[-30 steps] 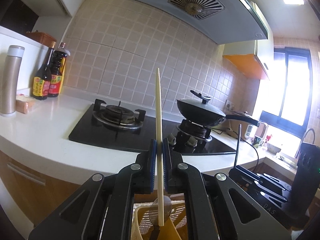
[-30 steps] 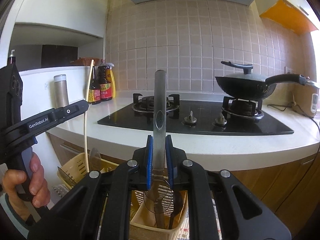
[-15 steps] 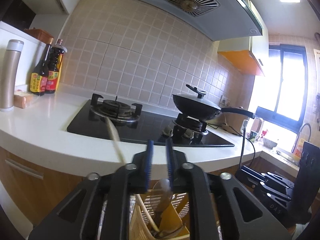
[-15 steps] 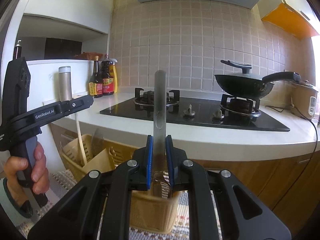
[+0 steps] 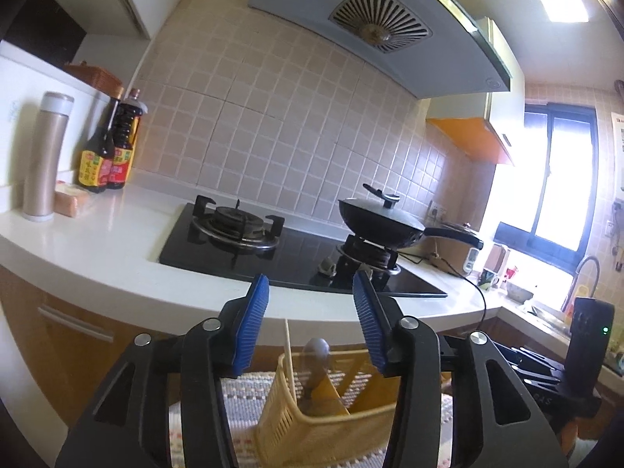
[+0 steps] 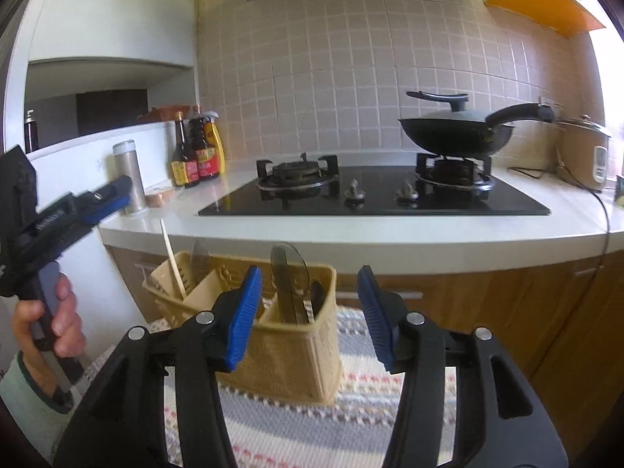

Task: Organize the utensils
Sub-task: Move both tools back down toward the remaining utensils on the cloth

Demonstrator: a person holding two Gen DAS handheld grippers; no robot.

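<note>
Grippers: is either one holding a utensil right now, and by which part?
Nothing is held. The left gripper and the right gripper both stand open, above the utensil basket.

The basket point(image 6: 288, 355) is light yellow, and it sits on a mat point(image 6: 390, 421) with grey, white and pink stripes. The grippers are black with bright blue pads point(image 6: 243, 312). The stove point(image 6: 390, 199) and the pan point(image 6: 456, 136) are black, the counter point(image 6: 390, 234) is white, and the wall tiles point(image 6: 331, 70) are pinkish beige squares.

Pale chopstick point(image 6: 172, 263) and seemingly clear spatula point(image 6: 288, 280) upright in beige caddy point(image 6: 296, 355).
</note>
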